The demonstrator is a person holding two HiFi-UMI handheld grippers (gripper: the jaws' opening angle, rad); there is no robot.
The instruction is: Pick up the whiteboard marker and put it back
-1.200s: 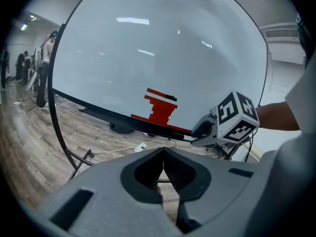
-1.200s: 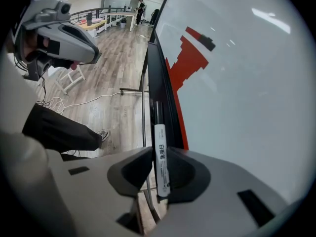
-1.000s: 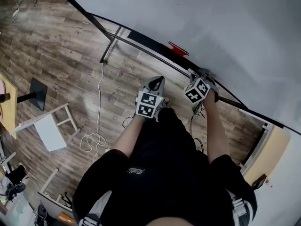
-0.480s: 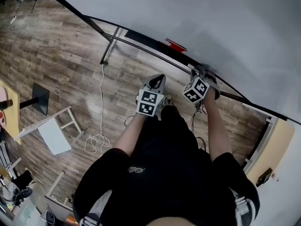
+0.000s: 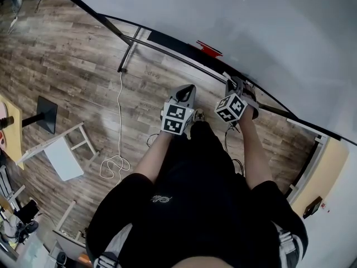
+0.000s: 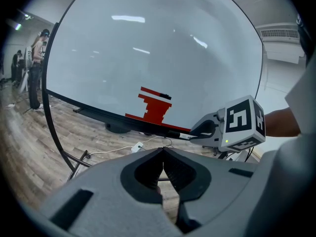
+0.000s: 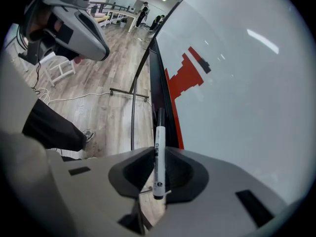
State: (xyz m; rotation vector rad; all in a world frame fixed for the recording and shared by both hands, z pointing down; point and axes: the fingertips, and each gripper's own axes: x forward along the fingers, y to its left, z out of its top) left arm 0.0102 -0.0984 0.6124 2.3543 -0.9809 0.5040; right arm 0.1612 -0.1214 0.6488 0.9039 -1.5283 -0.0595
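Observation:
The whiteboard marker [image 7: 158, 157], white with a black cap, lies lengthwise between the jaws of my right gripper [image 7: 159, 150], cap pointing along the black tray [image 7: 159, 90] at the foot of the whiteboard [image 5: 251, 21]. The jaws are closing and their tips press on the barrel from both sides. In the head view the right gripper [image 5: 236, 86] is at the tray [image 5: 178, 53], right of the red drawing [image 5: 210, 50]. My left gripper [image 5: 188, 92] hangs shut and empty over the floor, left of the right one. The left gripper view shows the left gripper's [image 6: 163, 150] jaws together and the marker [image 6: 178, 132] on the tray.
The board stands on a black frame with a foot bar [image 5: 127, 54] on wooden floor. A white cable [image 5: 114, 161] and a small white stand [image 5: 58, 152] lie to the left, a wooden desk [image 5: 323, 172] to the right. People [image 6: 37, 68] stand far off.
The right gripper has tipped a little further down at the tray and shifted slightly along it. The left gripper has stayed where it was.

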